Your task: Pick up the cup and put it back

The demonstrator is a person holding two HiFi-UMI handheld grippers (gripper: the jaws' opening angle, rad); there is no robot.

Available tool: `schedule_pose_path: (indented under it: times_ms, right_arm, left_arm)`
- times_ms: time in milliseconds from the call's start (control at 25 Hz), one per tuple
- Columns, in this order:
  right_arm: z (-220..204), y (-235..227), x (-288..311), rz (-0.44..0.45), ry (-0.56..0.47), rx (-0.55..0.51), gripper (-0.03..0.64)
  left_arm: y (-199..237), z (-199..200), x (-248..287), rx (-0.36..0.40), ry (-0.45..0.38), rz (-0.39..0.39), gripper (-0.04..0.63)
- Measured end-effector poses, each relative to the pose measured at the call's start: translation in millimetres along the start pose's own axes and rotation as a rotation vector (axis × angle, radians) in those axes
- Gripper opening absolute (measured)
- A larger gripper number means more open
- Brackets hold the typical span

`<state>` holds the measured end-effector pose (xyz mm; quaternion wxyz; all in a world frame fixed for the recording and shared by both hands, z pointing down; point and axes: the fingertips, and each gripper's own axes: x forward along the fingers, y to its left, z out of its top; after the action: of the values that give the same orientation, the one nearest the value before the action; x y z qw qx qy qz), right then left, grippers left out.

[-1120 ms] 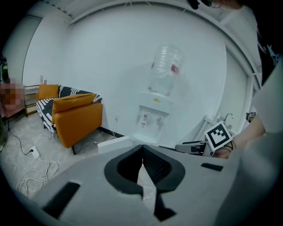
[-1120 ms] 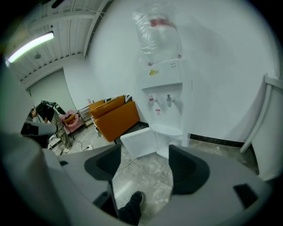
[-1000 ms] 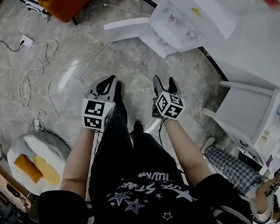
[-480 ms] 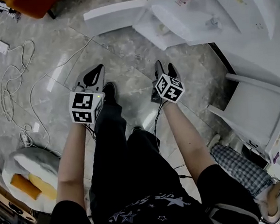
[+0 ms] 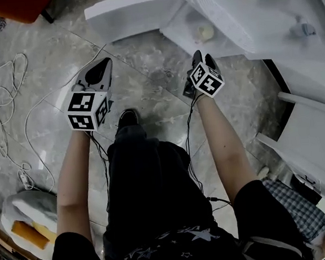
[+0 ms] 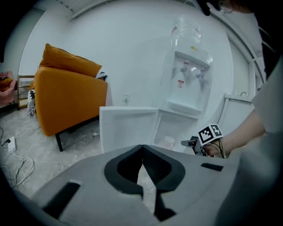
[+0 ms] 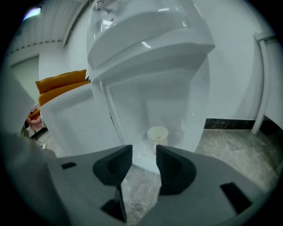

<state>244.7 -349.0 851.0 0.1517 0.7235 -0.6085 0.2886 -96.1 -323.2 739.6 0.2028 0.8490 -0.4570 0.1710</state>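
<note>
Cup (image 7: pixel 157 133) upright, mouth up, long axis vertical.

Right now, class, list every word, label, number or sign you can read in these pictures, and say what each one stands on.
No text reads clearly.
Dispenser: a red label, too small to read.
Shirt: white print with stars, blurred and cut off by the frame.
Cubes: square markers only, no words or numbers.
</note>
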Motion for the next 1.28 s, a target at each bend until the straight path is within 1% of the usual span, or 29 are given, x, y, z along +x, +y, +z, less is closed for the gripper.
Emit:
schedule_pose_path:
  times_ms: [120, 240, 320, 400, 480, 520, 600, 680, 720, 800, 880, 960, 1160, 1280]
  right_arm:
    - [-9.6, -0.3, 38.3, -0.018, -0.015, -0.032, 0.163]
    - [-22.1, -10.3, 72.9, -0.056, -0.021, -0.004, 0.161]
    - [-28.0, -16.4, 92.0, -0.078, -0.03, -0.008, 0.163]
    - [-32.9, -25.0, 106.3, -0.114, -0.031, -0.025, 0.167]
    - [-38.0, -36.5, 115.5, -0.162, -0.021, -0.016, 0.167]
    - [-39.0, -39.7, 119.7, -0.17, -0.023, -0.003, 0.166]
    - [-37.7, -40.1, 127.1, -0.158, -0.041, 0.024, 0.166]
    - [-34.4, -39.2, 130.8, -0.153, -0.057, 0.019, 0.161]
    - [-32.8, -39.8, 131.5, -0.161, -0.059, -0.001, 0.15]
    - [-30.4, -43.2, 132.5, -0.196, -0.049, -0.062, 0.087]
    - [-28.3, -47.6, 133.1, -0.23, -0.035, -0.107, 0.066]
    - [-27.3, -49.7, 132.2, -0.219, -0.017, -0.112, 0.058]
    - [-28.6, -53.6, 129.9, -0.144, 0.005, -0.13, 0.054]
    - [-27.7, -51.4, 125.6, -0.11, -0.013, -0.184, 0.052]
  left_arm:
    - [15.3, -9.0, 26.7, 0.024, -0.031, -0.004, 0.009]
    - [26.3, -12.8, 51.6, 0.032, -0.077, -0.006, 0.009]
    - [32.3, -16.0, 64.5, 0.053, -0.101, -0.004, 0.009]
    - [36.3, -22.4, 73.8, 0.076, -0.112, 0.002, 0.009]
    - [36.7, -29.6, 79.2, 0.081, -0.12, -0.001, 0.009]
    - [36.2, -32.7, 80.3, 0.081, -0.124, -0.004, 0.009]
    - [35.6, -37.6, 80.0, 0.08, -0.126, -0.009, 0.009]
    - [34.8, -42.2, 77.9, 0.076, -0.121, -0.012, 0.009]
    - [34.2, -44.3, 76.8, 0.074, -0.118, -0.014, 0.009]
    - [33.4, -46.6, 75.8, 0.077, -0.116, -0.015, 0.009]
    - [33.5, -46.8, 76.2, 0.084, -0.116, -0.013, 0.009]
    - [32.3, -45.9, 76.6, 0.091, -0.117, -0.014, 0.009]
    - [22.4, -47.7, 80.5, 0.097, -0.122, -0.028, 0.009]
    - [15.5, -49.2, 82.1, 0.079, -0.124, -0.039, 0.009]
